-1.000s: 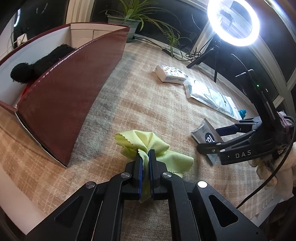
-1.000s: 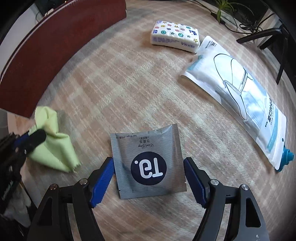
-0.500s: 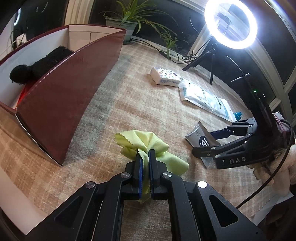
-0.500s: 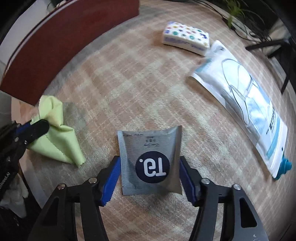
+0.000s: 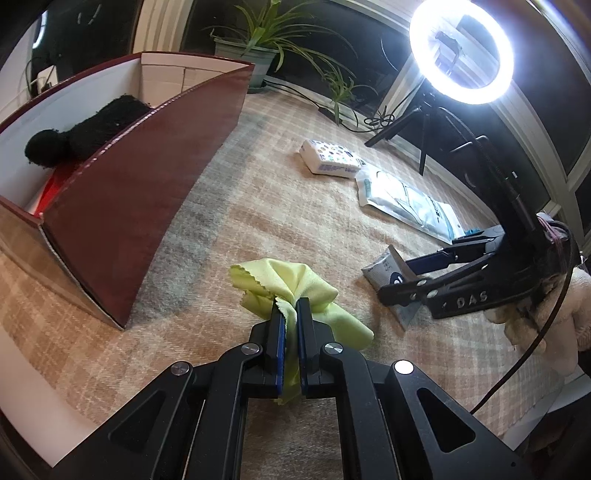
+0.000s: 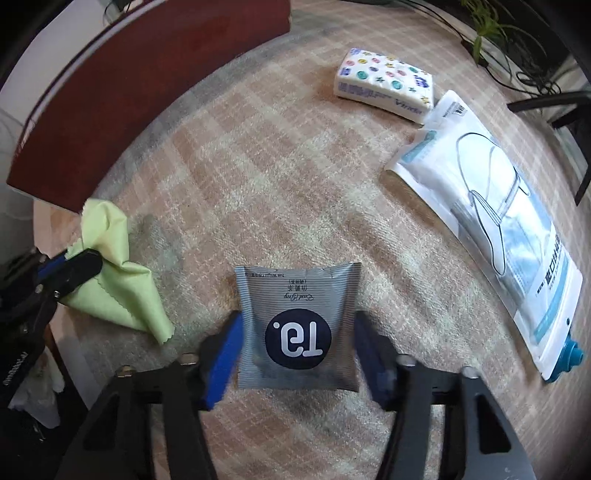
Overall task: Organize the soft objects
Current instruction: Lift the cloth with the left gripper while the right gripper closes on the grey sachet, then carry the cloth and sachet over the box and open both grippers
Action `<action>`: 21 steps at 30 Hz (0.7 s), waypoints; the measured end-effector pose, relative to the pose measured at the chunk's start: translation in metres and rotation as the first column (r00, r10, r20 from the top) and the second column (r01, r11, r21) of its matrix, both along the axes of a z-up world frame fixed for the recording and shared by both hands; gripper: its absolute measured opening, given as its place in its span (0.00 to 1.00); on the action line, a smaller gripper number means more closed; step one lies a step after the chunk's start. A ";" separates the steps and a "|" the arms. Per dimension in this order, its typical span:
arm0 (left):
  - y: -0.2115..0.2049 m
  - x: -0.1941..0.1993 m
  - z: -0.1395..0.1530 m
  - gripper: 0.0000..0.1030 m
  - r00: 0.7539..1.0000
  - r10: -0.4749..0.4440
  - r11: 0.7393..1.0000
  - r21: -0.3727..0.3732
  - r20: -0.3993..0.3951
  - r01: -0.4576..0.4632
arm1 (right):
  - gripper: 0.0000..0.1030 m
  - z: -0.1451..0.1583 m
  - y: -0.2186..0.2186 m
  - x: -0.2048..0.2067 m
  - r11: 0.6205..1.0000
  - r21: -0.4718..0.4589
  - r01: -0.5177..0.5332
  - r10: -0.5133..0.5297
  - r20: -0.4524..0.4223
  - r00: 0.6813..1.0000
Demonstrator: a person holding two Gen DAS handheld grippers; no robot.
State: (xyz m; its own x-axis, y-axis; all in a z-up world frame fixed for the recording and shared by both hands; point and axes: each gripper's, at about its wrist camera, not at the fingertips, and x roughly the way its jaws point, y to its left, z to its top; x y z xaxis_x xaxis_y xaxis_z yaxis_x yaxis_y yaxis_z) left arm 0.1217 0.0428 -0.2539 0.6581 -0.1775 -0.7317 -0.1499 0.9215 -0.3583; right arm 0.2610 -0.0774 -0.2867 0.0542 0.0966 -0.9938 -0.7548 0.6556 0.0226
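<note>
Yellow-green cloth [image 5: 295, 284], crumpled, zigzag-edged.

A lit ring light [image 5: 461, 55] on a tripod stands far ahead and right of the fingers; potted spider plants [image 5: 266, 33] line the dark window beyond; cables [image 5: 376, 118] trail between them.

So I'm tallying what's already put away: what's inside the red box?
Inside the red box lies a black fuzzy item over something red. The near wall hides the rest of the interior.
</note>
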 end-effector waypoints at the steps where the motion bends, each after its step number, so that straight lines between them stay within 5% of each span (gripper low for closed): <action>1: 0.001 0.000 0.001 0.04 1.000 0.003 1.000 0.000 0.001 -0.003 | 0.47 0.001 -0.002 0.003 1.000 0.009 0.008 -0.008 -0.006 1.000; 14: 0.002 0.003 0.005 0.04 1.000 -0.005 1.000 -0.001 0.011 0.005 | 0.47 0.004 -0.014 -0.004 0.999 0.032 0.036 -0.035 -0.014 0.999; 21: 0.004 0.002 0.021 0.04 0.999 -0.007 1.000 -0.007 0.047 0.008 | 0.46 0.032 -0.026 -0.008 0.996 0.063 0.055 -0.056 0.014 0.998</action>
